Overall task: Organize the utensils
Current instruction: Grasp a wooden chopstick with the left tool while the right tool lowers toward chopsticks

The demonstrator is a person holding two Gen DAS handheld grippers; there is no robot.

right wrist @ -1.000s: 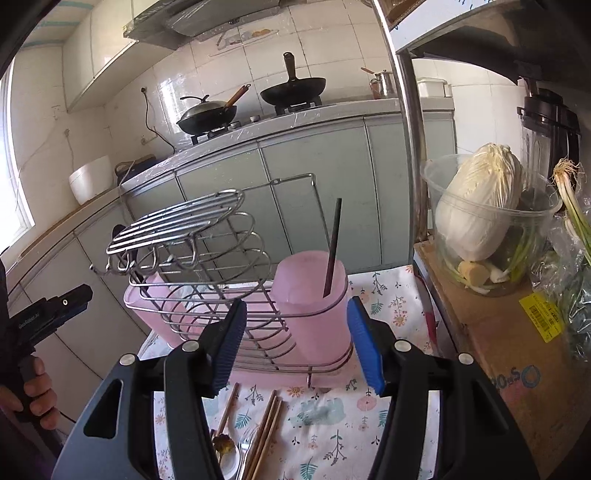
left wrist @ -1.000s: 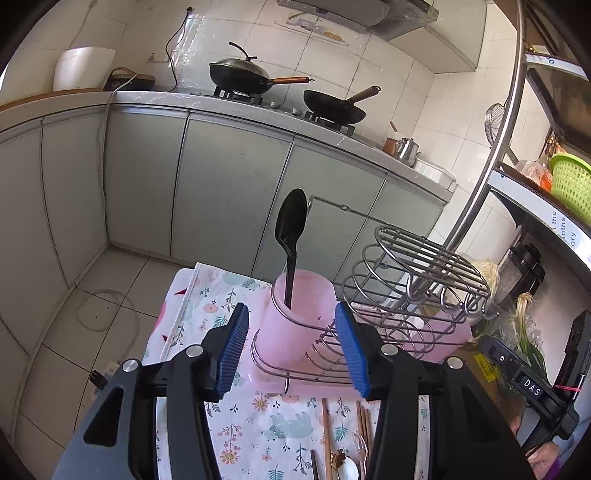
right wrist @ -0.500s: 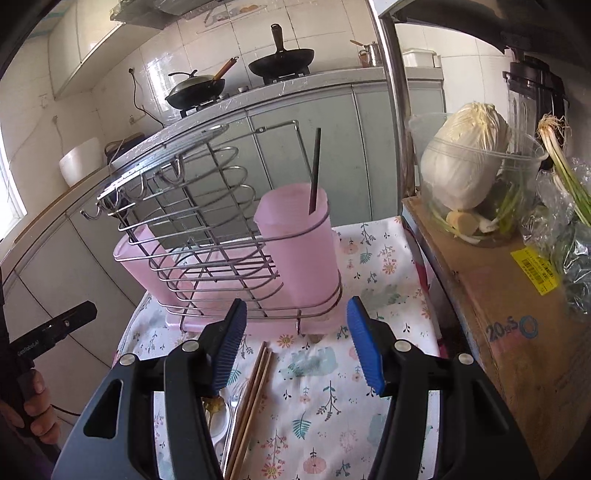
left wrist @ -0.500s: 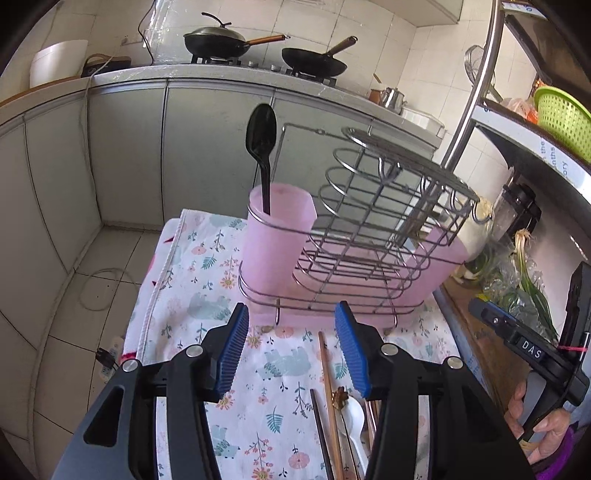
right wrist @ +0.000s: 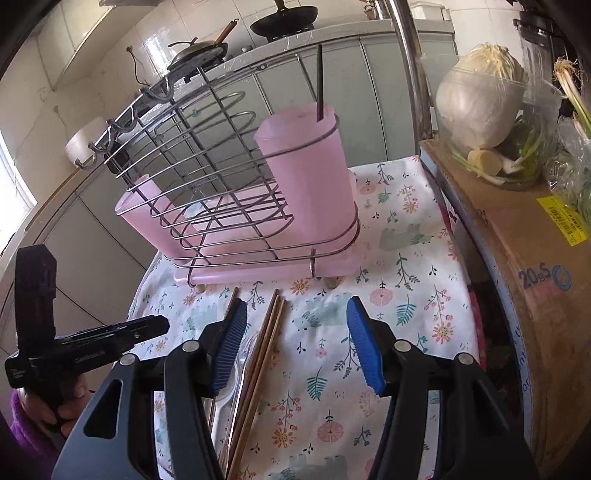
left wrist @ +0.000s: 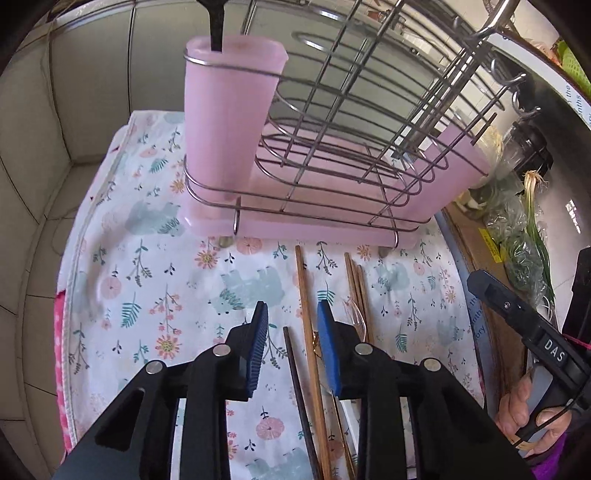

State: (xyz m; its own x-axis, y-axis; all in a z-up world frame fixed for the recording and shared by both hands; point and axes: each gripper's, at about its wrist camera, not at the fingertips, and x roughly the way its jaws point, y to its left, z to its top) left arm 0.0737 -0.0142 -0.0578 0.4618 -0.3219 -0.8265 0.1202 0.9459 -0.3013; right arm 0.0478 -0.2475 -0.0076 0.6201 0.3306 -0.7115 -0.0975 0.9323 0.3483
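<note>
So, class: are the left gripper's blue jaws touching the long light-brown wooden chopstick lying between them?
Cannot tell. In the left wrist view the left gripper straddles the light-brown wooden chopstick, jaws partly closed, with no plain contact or gap.

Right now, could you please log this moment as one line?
left tool: open, over chopsticks | right tool: open, empty | cup: black spoon
</note>
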